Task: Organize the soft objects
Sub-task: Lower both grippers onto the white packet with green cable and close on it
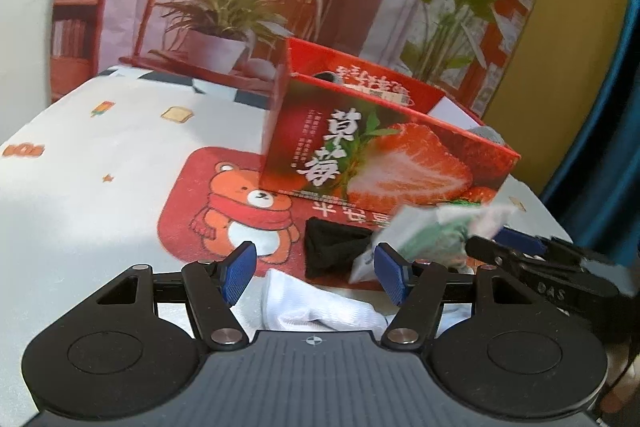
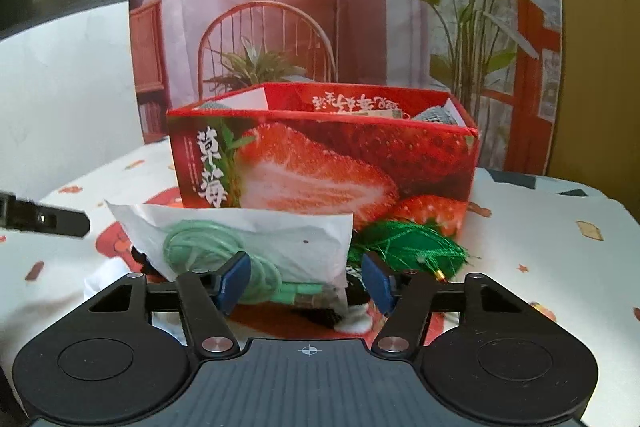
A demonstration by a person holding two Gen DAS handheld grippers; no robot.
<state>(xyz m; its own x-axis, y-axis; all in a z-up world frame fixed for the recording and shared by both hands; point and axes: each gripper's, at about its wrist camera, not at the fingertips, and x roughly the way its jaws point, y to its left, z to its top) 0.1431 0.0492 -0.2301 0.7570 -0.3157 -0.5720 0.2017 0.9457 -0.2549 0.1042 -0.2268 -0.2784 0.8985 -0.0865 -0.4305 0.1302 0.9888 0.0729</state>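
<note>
The left tool (image 1: 316, 267) hangs with its blue pads apart and nothing between them. Past and below the gap lies a crumpled white cloth (image 1: 320, 307), its near end hidden under the tool's body, so what kind of garment it is cannot be told. Just beyond it, a folded black cloth (image 1: 336, 251) lies on the red bear mat (image 1: 180, 227) that covers the middle of the surface (image 1: 80, 187); its right end is covered by a translucent pouch (image 2: 256, 239) with a coil of pale green cord inside. From the left wrist the pouch is blurred and its outline is hard to follow. From the right wrist it stands upright in front of the strawberry box (image 2: 320, 163), and its lower part reaches into the gap of the right tool (image 2: 306, 281). That tool's pads are apart: the left one overlaps the pouch, though whether it touches cannot be told, and the right one stands just clear of the pouch's edge. To the right of the pouch, against the foot of the box, sits a bundle of dark green netting (image 2: 404, 247), partly hidden behind the right pad. A small white fluffy thing (image 2: 354, 323) shows below the pouch, too cut off to name. The box is open at the top, and only the tops of some grey knitted things (image 2: 436, 115) and a printed label show over its rim. At the far left of the right wrist view a black finger of the left tool pokes in, with the rest out of frame.
</note>
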